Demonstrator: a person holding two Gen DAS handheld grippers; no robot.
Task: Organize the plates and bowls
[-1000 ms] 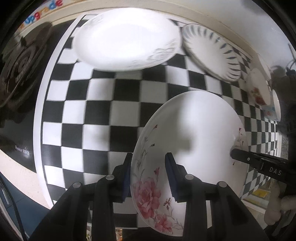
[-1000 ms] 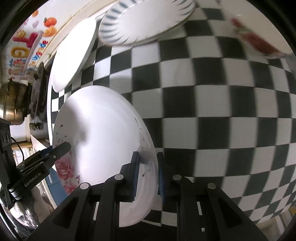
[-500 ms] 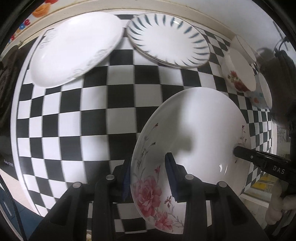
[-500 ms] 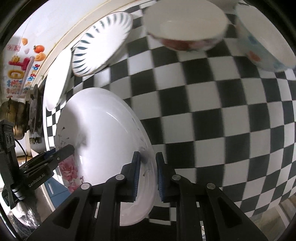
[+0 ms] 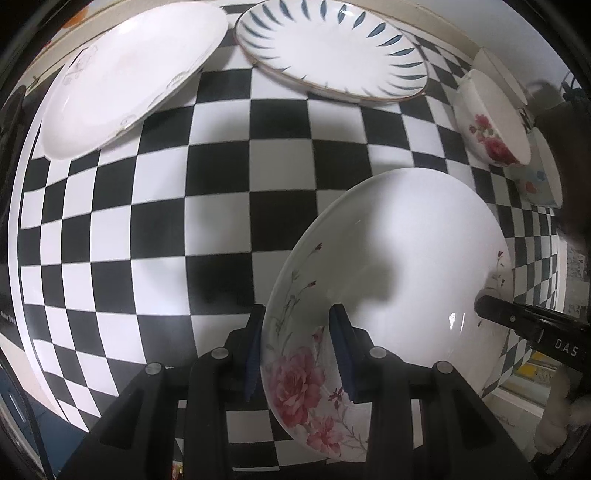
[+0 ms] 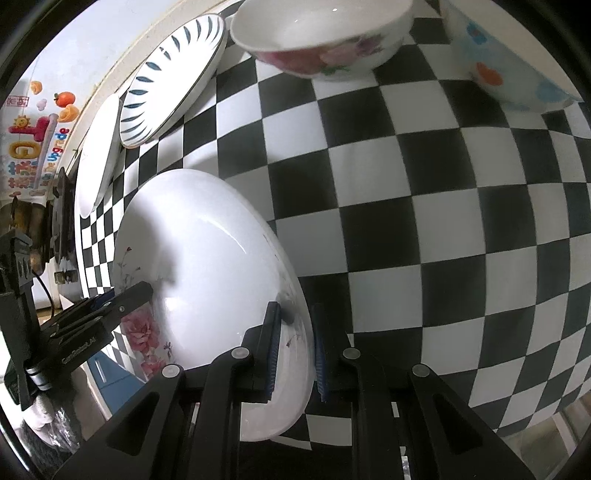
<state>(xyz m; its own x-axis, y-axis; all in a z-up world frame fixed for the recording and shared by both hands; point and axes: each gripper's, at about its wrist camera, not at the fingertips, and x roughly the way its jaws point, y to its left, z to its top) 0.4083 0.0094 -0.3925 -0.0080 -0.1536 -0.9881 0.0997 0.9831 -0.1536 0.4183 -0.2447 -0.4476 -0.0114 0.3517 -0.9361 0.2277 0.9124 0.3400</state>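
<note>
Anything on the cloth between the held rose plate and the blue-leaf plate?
Nothing: left wrist view shows bare checkered cloth between rose plate and blue-leaf plate.

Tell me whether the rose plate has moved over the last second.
Yes. The rose plate, gripped at opposite rims, has travelled toward the flowered bowl, judged against the checkered cloth; the bowl looms nearer in the right view.

Over one second both wrist views swung across the checkered table (image 5: 221, 206): the blue-leaf plate (image 5: 332, 48) slid from the left view's upper right to top centre, and the plain white plate (image 5: 125, 81) shifted to the upper left. In the right view, the rose bowl (image 6: 321, 33) and a blue-flowered bowl (image 6: 509, 62) came into sight.
</note>
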